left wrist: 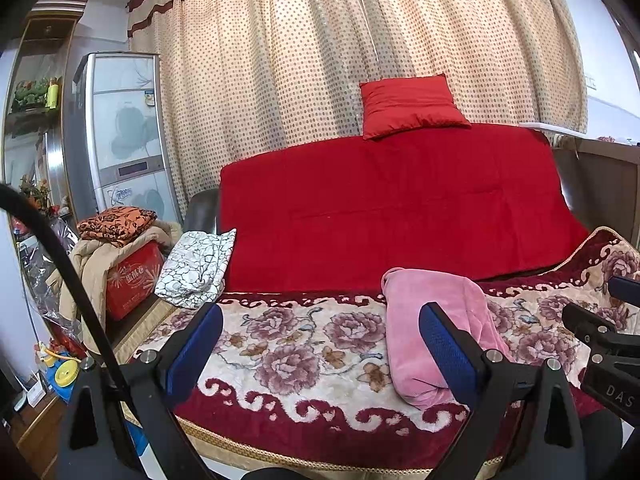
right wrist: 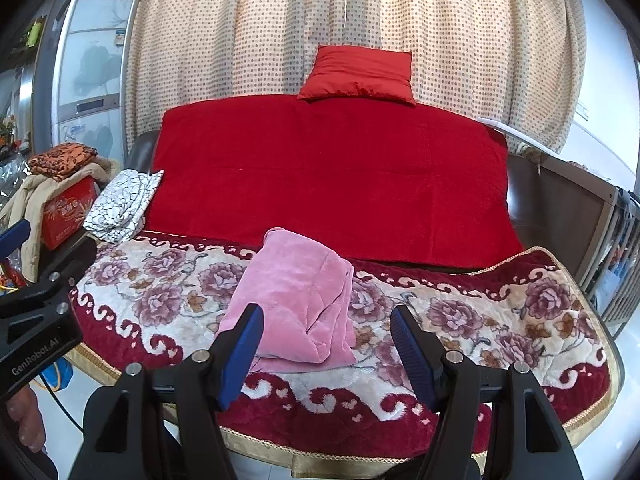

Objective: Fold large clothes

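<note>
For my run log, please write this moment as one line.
garment: pink, folded, on floral blanket | left gripper: open, empty | right gripper: open, empty, before garment | contact: none

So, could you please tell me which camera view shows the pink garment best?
The right wrist view: the pink garment lies near the centre, folded on the floral blanket, almost wholly visible. In the left wrist view it sits off to the right, partly hidden behind a blue finger.
</note>
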Motion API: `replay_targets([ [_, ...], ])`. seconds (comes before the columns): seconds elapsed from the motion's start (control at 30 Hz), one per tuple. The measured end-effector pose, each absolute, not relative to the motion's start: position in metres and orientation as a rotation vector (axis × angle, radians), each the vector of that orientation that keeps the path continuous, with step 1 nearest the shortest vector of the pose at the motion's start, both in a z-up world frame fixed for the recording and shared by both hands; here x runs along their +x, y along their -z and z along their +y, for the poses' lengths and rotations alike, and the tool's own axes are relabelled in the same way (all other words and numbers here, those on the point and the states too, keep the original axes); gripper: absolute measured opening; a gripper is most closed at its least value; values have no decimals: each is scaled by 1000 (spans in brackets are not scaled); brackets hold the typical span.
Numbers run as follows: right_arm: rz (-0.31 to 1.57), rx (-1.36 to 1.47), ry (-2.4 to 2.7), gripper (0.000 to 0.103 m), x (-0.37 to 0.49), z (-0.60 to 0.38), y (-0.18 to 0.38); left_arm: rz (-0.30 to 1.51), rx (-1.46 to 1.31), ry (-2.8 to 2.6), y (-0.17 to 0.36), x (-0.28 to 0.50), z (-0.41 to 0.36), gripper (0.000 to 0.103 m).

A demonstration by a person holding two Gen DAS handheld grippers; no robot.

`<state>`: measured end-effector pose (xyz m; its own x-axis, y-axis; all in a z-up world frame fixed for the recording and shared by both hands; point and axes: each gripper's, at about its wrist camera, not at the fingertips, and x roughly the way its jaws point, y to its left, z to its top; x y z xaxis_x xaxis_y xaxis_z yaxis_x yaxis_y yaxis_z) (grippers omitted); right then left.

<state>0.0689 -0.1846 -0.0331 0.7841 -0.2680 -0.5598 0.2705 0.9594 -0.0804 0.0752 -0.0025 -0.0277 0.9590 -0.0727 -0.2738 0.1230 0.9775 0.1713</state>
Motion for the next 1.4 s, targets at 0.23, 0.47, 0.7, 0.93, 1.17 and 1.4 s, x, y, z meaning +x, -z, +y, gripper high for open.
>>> replay_targets([
  [0.23,612,-1,283,70,77,-183,35,273,192,96,29,78,-4,98],
  [0.47,617,2,282,70,89,-184,37,289,203,104,34,88,-8,98],
  [0.7,622,22,291,70,98,-189,42,307,208,111,41,100,-9,98],
  [0.93,642,9,305,70,109,-188,51,328,209,115,47,108,-8,98],
  [1.17,634,4,314,70,108,-187,53,319,203,117,45,107,-7,98],
  [1.4,635,10,316,70,112,-189,55,314,203,122,44,111,-8,98],
])
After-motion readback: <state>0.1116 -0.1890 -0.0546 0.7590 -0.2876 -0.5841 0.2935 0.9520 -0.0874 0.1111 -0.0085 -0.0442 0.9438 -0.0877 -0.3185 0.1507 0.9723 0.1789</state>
